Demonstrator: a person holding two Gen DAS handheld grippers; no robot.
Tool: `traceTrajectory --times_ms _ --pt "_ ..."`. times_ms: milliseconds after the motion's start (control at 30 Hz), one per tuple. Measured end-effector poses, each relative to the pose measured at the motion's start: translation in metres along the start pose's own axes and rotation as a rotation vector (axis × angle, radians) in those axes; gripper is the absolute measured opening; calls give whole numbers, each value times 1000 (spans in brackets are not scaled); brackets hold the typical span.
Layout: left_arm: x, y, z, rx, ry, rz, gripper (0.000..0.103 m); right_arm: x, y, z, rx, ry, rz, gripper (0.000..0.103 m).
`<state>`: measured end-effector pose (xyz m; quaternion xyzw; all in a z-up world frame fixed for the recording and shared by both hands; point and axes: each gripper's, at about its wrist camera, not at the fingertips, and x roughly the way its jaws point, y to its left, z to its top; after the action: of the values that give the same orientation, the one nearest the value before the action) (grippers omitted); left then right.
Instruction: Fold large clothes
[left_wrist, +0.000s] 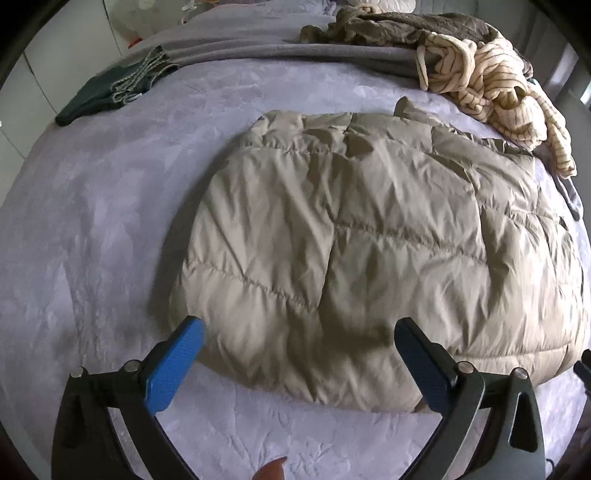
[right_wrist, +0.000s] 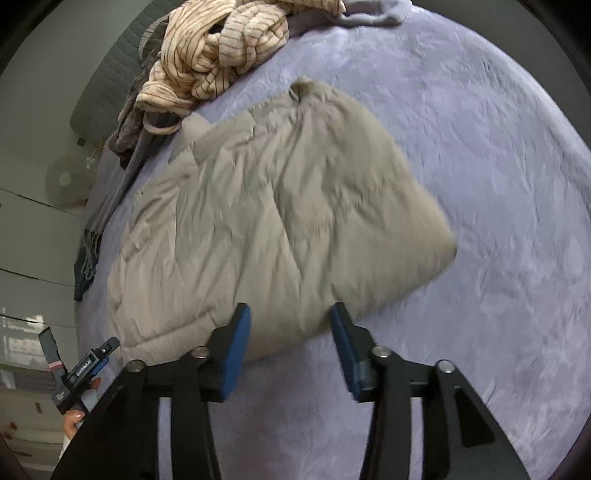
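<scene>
Jacket lies folded on bed, long axis left-right. Left gripper spread wide, empty, over near edge. Right gripper half spread, empty, over near-right edge. Both hover equally near; jacket lies just beyond fingertips.

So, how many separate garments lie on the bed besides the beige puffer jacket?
3 visible: a dark green garment far left, a brown one at the back, a striped cream one far right. More may be hidden.

Lavender bedspread, pale walls
</scene>
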<state>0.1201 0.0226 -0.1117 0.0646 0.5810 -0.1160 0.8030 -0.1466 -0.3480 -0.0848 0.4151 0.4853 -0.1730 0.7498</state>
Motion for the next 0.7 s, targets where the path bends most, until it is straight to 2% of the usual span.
traceTrajectory --times_ms 33,100,233,300,333,467,567,633,700 --pt "1 1 -2 -4 7 -2 103 3 -1 -3 7 6 5 60" --pt "2 5 -6 -15 18 -2 103 10 -4 -7 30 12 25 74" --pt "6 10 -14 -31 37 -6 103 23 -11 -9 103 31 92 77" --pt "8 13 -16 -43 54 -13 103 30 -14 -8 139 41 126 98" --pt "9 15 -19 -50 57 -15 103 32 -14 -8 154 38 141 101" --pt "11 20 -23 -57 54 -13 103 39 -16 -3 191 41 178 103" --pt "15 23 -26 -62 74 -47 103 46 -17 0 221 48 199 103" --pt "16 28 -30 -82 74 -97 103 50 -19 1 241 54 210 103" --pt "17 39 -36 -143 72 -211 103 53 -21 0 259 59 224 103"
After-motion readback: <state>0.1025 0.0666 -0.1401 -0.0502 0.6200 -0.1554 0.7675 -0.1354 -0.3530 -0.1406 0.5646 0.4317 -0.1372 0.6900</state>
